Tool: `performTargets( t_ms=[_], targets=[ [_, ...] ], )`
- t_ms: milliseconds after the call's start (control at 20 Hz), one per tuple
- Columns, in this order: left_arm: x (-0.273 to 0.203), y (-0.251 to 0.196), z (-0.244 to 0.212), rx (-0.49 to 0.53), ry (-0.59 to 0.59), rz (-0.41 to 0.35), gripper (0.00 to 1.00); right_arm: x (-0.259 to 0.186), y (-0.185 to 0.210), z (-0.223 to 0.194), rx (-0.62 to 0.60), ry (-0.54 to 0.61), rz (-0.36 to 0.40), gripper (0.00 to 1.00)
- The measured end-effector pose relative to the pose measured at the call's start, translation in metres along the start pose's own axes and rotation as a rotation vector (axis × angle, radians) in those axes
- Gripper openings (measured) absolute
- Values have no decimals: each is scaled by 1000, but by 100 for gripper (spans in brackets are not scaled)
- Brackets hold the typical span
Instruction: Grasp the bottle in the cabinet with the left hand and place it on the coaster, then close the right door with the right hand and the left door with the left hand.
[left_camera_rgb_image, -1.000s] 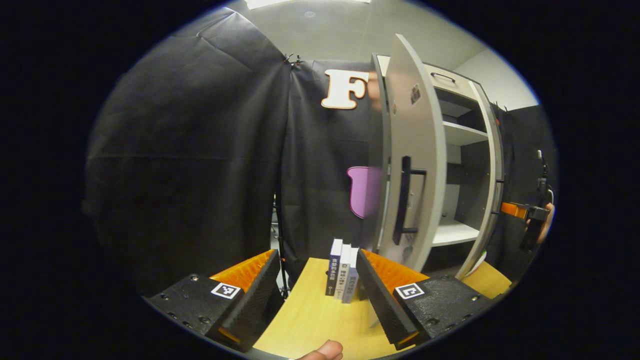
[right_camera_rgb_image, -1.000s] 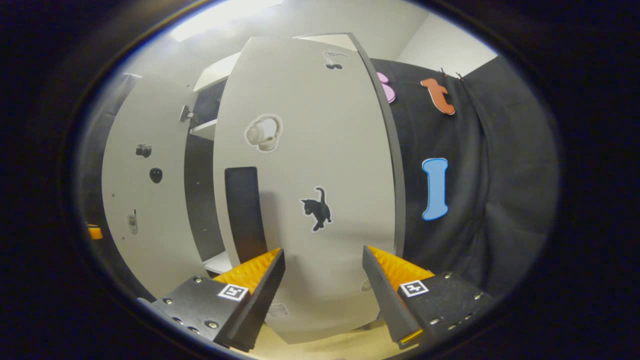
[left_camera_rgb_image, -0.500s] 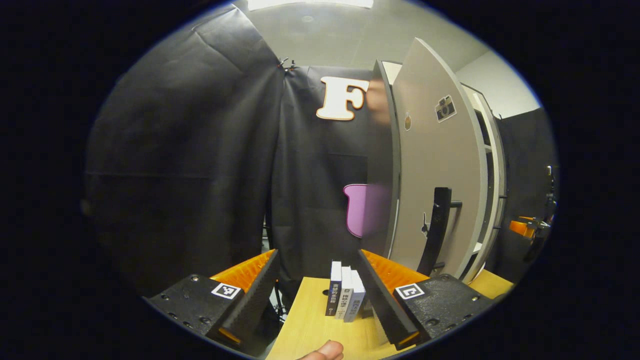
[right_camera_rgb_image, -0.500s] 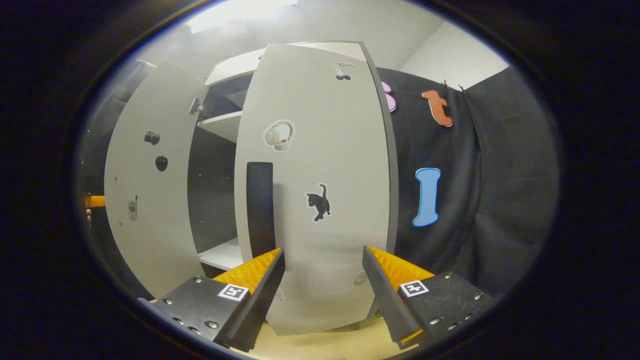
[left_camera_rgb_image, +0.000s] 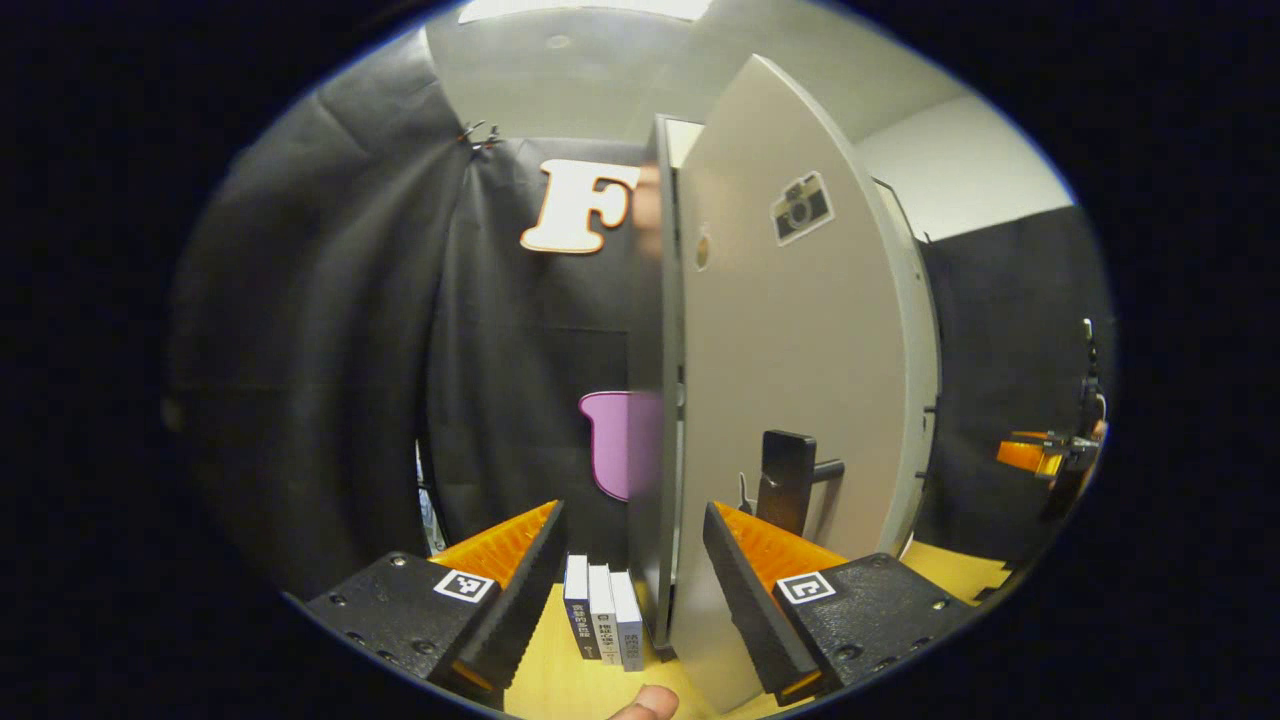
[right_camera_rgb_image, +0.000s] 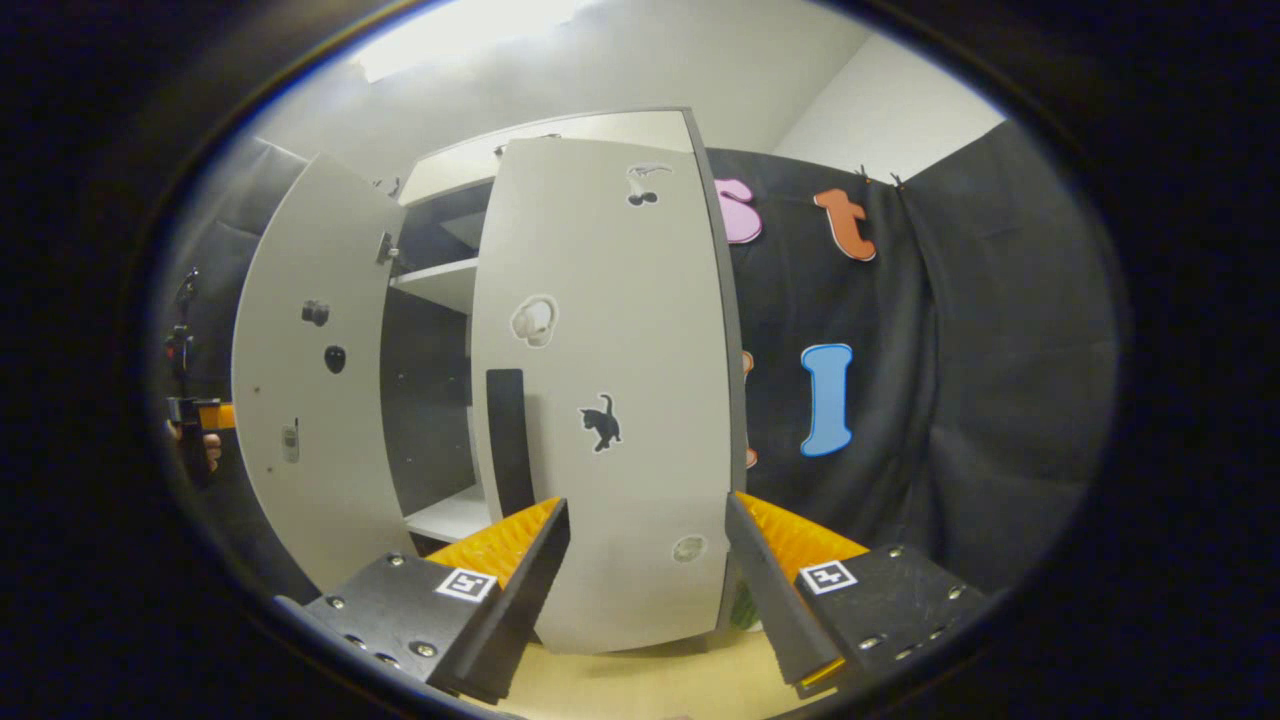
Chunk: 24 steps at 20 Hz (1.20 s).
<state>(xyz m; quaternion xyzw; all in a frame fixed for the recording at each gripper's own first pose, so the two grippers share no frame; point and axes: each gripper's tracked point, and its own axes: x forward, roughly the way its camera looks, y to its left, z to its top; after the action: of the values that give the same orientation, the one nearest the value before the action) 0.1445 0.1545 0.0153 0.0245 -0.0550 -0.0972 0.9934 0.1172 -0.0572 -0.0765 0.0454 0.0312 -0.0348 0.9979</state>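
Observation:
In the left gripper view, the cabinet's left door (left_camera_rgb_image: 790, 360) stands close ahead, partly swung in, and shows its outer face with a black handle (left_camera_rgb_image: 788, 480). My left gripper (left_camera_rgb_image: 630, 590) is open, and the door's near edge stands between its fingers. In the right gripper view, the right door (right_camera_rgb_image: 610, 400), with a cat sticker and a black handle (right_camera_rgb_image: 506, 440), is nearly shut. My right gripper (right_camera_rgb_image: 648, 580) hangs open a short way in front of it, holding nothing. The left door (right_camera_rgb_image: 310, 400) stands ajar beside it, with my left gripper (right_camera_rgb_image: 195, 415) behind it at the far left.
Three upright books (left_camera_rgb_image: 602, 620) stand on the wooden table (left_camera_rgb_image: 550, 690) just left of the left door's edge. Between the doors, shelves (right_camera_rgb_image: 440, 285) show in the cabinet's dark gap. The other gripper (left_camera_rgb_image: 1050, 455) and its hand are far right in the left gripper view.
The left door has swung further shut and my left gripper has followed it, so its edge now stands between the fingers. My right gripper has drawn back from the right door.

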Motion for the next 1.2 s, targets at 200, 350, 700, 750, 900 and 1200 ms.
performTargets(
  t_ms=[200, 350, 700, 750, 900, 1200],
  targets=[
    [7, -35, -7, -35, 41, -17, 88, -10, -7, 3, -4, 0, 10, 95],
    [13, -50, 1, 3, 24, 8, 88, -20, -14, 9, 4, -2, 21, 95],
    [26, -77, 1, -1, 35, 67, 86, -51, -44, 15, -54, -26, -2, 94],
    [27, -82, 1, -23, 39, 67, 84, -55, -46, 18, -54, -32, 2, 89],
    [32, -96, 3, -23, 46, 78, 87, -66, -54, 21, -58, -46, 9, 89],
    [46, -126, 10, 29, 37, 80, 91, -89, -75, 20, -41, -56, 4, 94]
  ],
)
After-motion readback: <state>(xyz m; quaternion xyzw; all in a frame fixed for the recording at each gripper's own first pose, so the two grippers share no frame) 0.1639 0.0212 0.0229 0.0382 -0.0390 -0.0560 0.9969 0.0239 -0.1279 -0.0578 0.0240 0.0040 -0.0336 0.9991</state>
